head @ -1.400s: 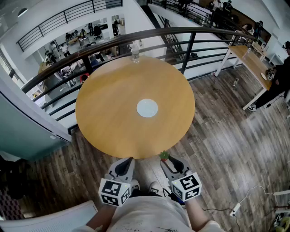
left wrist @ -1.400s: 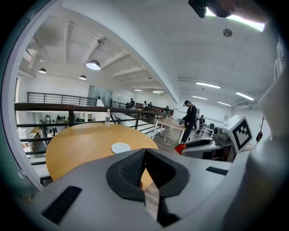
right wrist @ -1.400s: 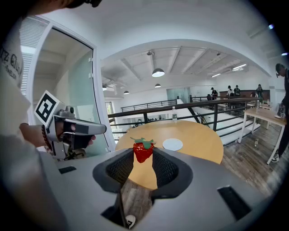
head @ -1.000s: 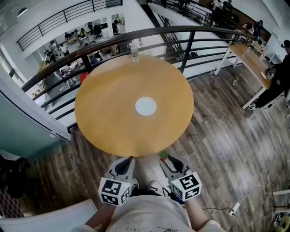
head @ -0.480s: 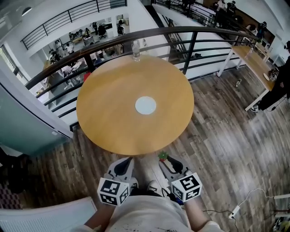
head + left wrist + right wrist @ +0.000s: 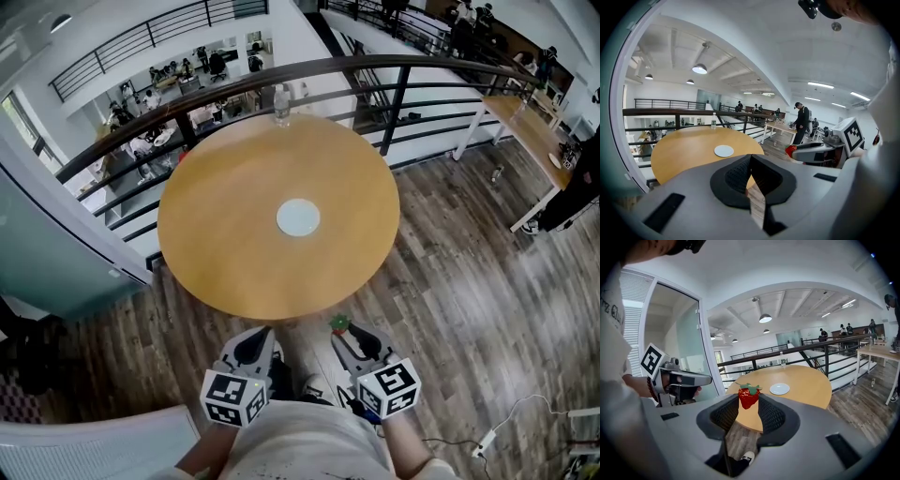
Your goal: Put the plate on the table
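Note:
A small white plate (image 6: 298, 217) lies at the middle of the round wooden table (image 6: 216, 234); it also shows in the left gripper view as the plate (image 6: 723, 151) and in the right gripper view as the plate (image 6: 779, 389). My right gripper (image 6: 749, 405) is shut on a red strawberry (image 6: 748, 397) with green leaves, held below the table's near edge; the strawberry (image 6: 339, 323) shows in the head view too. My left gripper (image 6: 750, 174) is shut with nothing between its pads, beside the right one (image 6: 361, 345).
A clear water bottle (image 6: 280, 105) stands at the table's far edge by a dark railing (image 6: 394, 89). Wooden floor surrounds the table. A long desk (image 6: 530, 131) and a person (image 6: 581, 187) are at the right. A glass wall is at the left.
The view has shifted slightly; both grippers stay low in front of the body, and the plate has not moved on the table.

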Demonstrator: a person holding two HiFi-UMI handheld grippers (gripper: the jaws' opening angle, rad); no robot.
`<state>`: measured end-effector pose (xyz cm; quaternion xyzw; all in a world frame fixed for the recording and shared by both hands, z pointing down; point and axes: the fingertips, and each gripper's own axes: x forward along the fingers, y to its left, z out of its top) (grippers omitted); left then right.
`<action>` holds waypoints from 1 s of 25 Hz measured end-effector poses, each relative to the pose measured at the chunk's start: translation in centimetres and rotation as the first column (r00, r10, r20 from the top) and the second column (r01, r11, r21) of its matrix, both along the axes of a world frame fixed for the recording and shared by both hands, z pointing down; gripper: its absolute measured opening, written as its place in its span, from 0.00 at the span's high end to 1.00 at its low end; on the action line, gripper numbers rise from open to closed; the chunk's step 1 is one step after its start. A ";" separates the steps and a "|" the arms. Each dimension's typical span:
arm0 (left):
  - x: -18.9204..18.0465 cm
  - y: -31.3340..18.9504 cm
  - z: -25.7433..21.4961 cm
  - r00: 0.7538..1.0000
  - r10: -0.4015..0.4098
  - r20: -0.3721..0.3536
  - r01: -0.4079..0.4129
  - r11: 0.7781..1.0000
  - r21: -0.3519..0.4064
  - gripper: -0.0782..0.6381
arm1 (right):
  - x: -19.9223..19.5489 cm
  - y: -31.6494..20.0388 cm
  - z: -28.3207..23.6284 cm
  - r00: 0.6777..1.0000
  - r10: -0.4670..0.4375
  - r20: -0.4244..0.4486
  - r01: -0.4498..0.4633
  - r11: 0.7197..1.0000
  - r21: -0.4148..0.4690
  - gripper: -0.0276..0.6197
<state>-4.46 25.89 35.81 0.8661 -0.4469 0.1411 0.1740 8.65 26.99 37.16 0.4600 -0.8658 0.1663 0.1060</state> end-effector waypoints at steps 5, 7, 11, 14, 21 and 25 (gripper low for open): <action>0.1 -2.1 0.5 1.000 0.003 -0.007 -0.003 1.000 -0.003 0.86 | 0.1 -1.9 0.2 1.000 0.009 -0.002 -0.009 1.000 -0.001 0.74; 0.2 -3.5 0.7 1.000 0.012 -0.013 -0.012 1.000 -0.005 0.86 | 0.2 -3.1 0.1 1.000 0.022 -0.003 -0.022 1.000 -0.001 0.74; 0.3 -6.7 0.6 0.999 0.041 -0.021 -0.041 0.999 0.001 0.86 | 0.3 -5.9 0.2 0.999 0.051 -0.011 -0.051 0.999 -0.008 0.74; 0.2 -9.6 0.8 0.998 0.063 -0.020 -0.063 0.998 0.007 0.86 | 0.4 -8.6 0.6 0.997 0.074 -0.016 -0.074 0.997 -0.015 0.74; -0.6 -17.6 0.8 0.993 0.117 -0.033 -0.117 0.993 0.010 0.86 | -0.3 -15.9 0.4 0.992 0.124 -0.033 -0.124 0.992 -0.014 0.74; -1.4 -21.1 0.9 0.987 0.157 -0.034 -0.157 0.988 0.006 0.86 | -1.1 -19.5 0.4 0.987 0.157 -0.041 -0.158 0.987 -0.021 0.74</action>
